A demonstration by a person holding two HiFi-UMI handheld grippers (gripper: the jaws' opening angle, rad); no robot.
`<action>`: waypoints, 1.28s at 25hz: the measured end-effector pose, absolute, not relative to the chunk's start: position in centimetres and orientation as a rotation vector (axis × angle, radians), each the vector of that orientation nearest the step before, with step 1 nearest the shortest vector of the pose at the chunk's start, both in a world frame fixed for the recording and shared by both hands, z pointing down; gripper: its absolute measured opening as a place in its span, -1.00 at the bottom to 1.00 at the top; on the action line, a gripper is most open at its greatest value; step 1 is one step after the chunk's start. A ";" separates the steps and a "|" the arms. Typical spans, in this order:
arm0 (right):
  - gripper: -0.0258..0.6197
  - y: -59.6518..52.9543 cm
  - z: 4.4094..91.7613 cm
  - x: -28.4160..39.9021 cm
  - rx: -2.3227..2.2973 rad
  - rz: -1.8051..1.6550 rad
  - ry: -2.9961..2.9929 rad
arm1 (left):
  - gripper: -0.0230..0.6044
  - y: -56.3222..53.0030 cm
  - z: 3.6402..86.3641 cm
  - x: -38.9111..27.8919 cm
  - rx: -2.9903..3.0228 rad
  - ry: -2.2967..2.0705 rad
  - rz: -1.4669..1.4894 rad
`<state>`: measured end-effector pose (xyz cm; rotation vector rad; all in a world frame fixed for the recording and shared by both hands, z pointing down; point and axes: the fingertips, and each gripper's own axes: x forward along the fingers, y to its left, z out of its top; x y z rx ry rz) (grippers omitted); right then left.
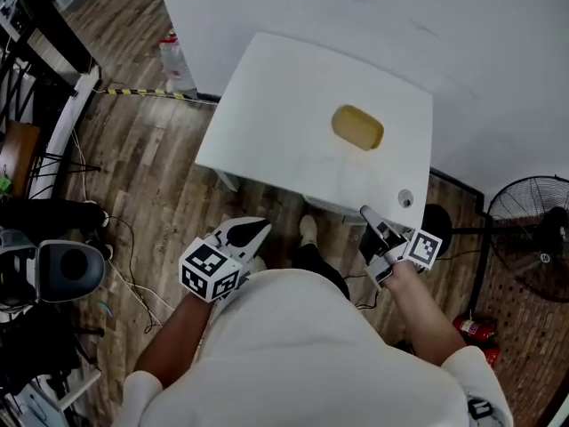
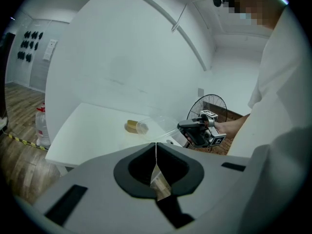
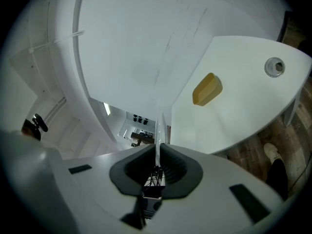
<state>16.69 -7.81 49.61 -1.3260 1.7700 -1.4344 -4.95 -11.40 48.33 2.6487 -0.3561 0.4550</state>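
Observation:
A clear plastic bag [image 2: 161, 123] stretches between both grippers, just off the near edge of the white table [image 1: 267, 105]. My left gripper [image 2: 156, 147] is shut on one edge of it, and a corner of the film shows between the jaws. My right gripper [image 3: 158, 152] is shut on the other edge, which rises as a thin clear strip [image 3: 159, 126]. In the head view the left gripper [image 1: 258, 229] and right gripper [image 1: 366, 213] are held in front of the person's body. A yellow block [image 1: 357, 127] lies on the table beyond them, untouched.
A small round metal fitting [image 1: 405, 198] is set in the table's near right corner. A standing fan [image 1: 533, 212] is at the right, a water bottle [image 1: 173, 60] on the wood floor to the left of the table, and equipment and cables [image 1: 44, 265] at far left.

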 end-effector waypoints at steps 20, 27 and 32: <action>-0.81 -4.9 48.9 9.9 -1.259 -1.464 1.832 | -0.87 -8.8 49.7 -10.4 2.627 -0.410 0.409; -0.81 -5.2 48.5 9.5 -1.244 -1.442 1.851 | -0.87 -8.8 49.9 -10.4 2.622 -0.416 0.410; -0.81 -5.2 48.2 9.8 -1.246 -1.440 1.838 | -0.87 -8.8 49.5 -9.9 2.626 -0.404 0.410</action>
